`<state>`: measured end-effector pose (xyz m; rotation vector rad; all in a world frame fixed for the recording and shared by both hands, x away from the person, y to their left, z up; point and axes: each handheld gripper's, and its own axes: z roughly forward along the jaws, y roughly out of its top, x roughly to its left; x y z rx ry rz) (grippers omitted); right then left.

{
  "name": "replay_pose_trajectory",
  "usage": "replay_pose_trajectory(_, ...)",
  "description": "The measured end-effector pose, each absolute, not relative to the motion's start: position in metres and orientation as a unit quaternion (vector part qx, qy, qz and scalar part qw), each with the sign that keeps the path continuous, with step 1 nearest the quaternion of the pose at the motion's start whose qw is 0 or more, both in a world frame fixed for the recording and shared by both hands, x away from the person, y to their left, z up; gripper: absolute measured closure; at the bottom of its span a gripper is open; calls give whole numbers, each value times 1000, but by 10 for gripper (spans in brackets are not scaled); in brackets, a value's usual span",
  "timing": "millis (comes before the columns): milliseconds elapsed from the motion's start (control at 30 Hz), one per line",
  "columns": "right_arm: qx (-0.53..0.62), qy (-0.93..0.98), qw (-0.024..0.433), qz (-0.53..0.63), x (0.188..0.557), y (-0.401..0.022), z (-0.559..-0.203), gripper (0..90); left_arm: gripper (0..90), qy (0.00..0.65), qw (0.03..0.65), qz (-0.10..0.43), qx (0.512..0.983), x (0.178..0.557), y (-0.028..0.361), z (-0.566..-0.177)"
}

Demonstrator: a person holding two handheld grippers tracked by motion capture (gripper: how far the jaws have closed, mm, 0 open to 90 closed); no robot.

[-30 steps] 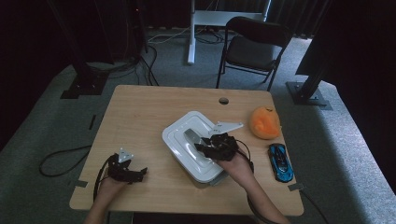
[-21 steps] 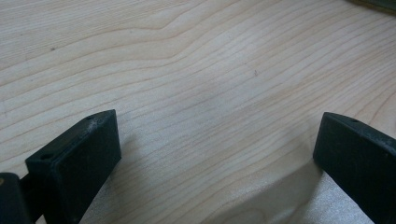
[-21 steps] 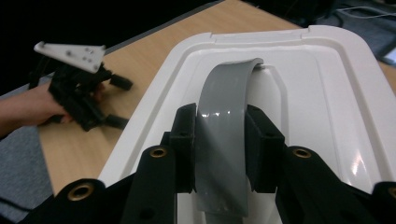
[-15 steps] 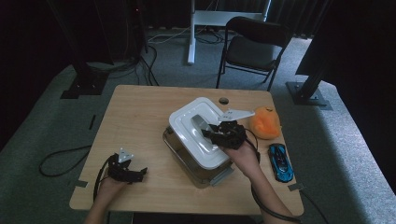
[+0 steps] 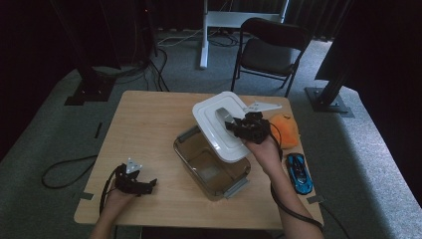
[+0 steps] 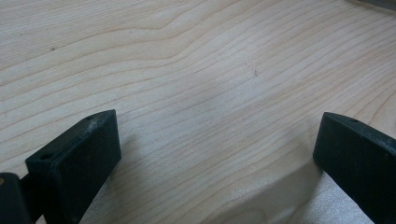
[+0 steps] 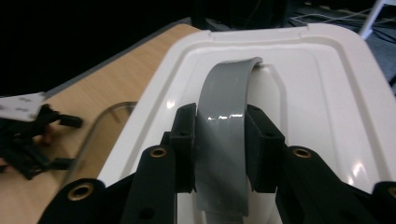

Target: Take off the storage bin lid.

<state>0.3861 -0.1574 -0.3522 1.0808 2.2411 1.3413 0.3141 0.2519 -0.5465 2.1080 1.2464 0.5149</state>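
My right gripper (image 5: 238, 125) is shut on the grey handle (image 7: 223, 140) of a white lid (image 5: 219, 123) and holds the lid tilted in the air, up and to the far right of its bin. The clear bin (image 5: 211, 167) stands open on the wooden table (image 5: 144, 124), grey latches at its ends. In the right gripper view both pads (image 7: 187, 140) press the handle's sides. My left gripper (image 5: 142, 183) rests near the table's front left corner, its jaws wide apart over bare wood (image 6: 210, 93), nothing between them.
An orange soft toy (image 5: 286, 128) lies right of the lid, and a blue toy car (image 5: 298, 172) sits near the table's right front edge. Behind the table stand a folding chair (image 5: 271, 52) and a white desk leg (image 5: 204, 35). Cables lie on the floor.
The right gripper has lifted the lid off the bin and carried it up and toward the far right, uncovering the bin. The left gripper has stayed put.
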Motion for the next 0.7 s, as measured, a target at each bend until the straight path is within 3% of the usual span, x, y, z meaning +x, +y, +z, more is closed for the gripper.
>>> replay_pose_trajectory(700, 459, 749, 172, 446, 467, -185, -375, 679, 12, 472, 314, 193, 801, 314, 252, -546)
